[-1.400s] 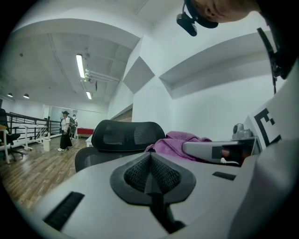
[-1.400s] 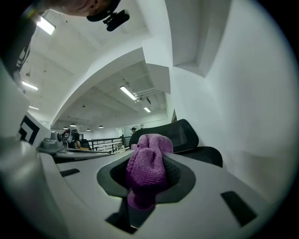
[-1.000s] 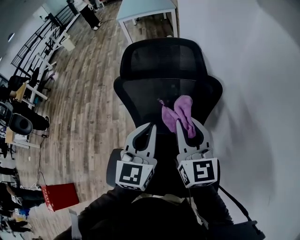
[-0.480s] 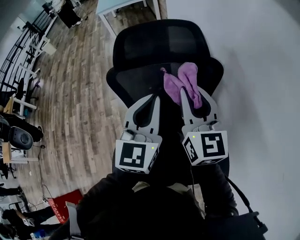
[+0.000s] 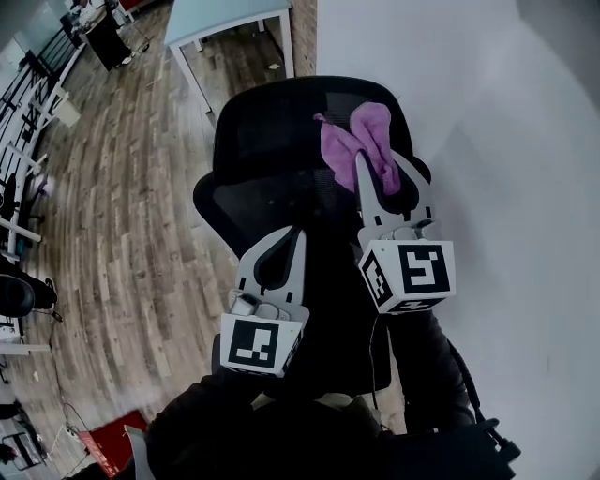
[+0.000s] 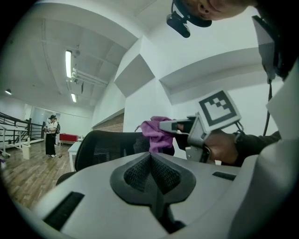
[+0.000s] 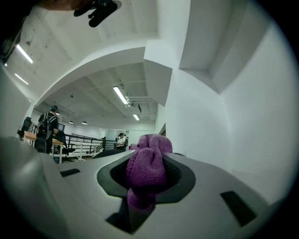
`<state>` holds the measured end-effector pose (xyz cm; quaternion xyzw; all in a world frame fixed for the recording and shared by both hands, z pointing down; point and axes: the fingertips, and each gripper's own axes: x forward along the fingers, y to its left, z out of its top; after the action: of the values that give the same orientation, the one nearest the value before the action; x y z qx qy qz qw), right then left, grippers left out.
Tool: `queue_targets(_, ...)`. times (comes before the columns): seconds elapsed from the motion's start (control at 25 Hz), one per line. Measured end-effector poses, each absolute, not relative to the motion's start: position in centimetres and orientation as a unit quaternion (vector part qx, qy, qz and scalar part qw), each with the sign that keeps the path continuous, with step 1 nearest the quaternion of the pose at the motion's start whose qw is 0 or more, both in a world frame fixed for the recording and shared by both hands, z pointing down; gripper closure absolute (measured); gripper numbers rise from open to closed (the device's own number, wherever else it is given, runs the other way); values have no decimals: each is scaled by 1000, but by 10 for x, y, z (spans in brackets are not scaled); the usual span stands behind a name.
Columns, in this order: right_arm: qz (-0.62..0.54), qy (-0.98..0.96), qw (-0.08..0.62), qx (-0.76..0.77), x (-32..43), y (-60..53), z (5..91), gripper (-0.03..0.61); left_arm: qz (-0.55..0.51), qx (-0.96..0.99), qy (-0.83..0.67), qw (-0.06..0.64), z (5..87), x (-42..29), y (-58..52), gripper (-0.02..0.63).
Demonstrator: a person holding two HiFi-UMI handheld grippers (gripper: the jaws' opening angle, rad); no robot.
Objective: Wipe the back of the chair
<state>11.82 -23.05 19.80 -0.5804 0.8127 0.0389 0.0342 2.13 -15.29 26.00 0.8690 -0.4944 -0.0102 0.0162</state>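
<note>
A black mesh office chair (image 5: pixel 272 150) stands with its back toward me, against a white wall. My right gripper (image 5: pixel 375 173) is shut on a purple cloth (image 5: pixel 359 139), which rests on the upper right of the chair's headrest. The same cloth (image 7: pixel 146 172) bulges out between the shut right jaws. My left gripper (image 5: pixel 281 251) sits lower and to the left, over the chair's back, with its jaws shut and nothing in them. From the left gripper view I see the chair back (image 6: pixel 107 144), the cloth (image 6: pixel 158 135) and the right gripper's marker cube (image 6: pixel 217 109).
A white wall (image 5: pixel 506 141) runs along the right of the chair. A light table (image 5: pixel 225 19) stands behind the chair on the wooden floor (image 5: pixel 103 206). Railings and people are far off at the left. A red box (image 5: pixel 103 450) lies at lower left.
The right gripper has carried the purple cloth up from the chair's back to the top right of the headrest. The left gripper has dropped lower in view.
</note>
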Motion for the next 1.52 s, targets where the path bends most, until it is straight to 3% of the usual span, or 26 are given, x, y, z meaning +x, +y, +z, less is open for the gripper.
queue_targets(0.24, 67, 772, 51, -631, 154, -292, 154, 482, 14, 866, -500, 26, 275, 6, -170, 604)
queue_targets(0.44, 79, 742, 14, -665, 153, -318, 160, 482, -2, 859, -509, 58, 279, -3, -181, 604)
queue_targets(1.52, 37, 829, 28, -557, -31, -353, 175, 483, -32, 808, -582, 87, 292, -129, -149, 604)
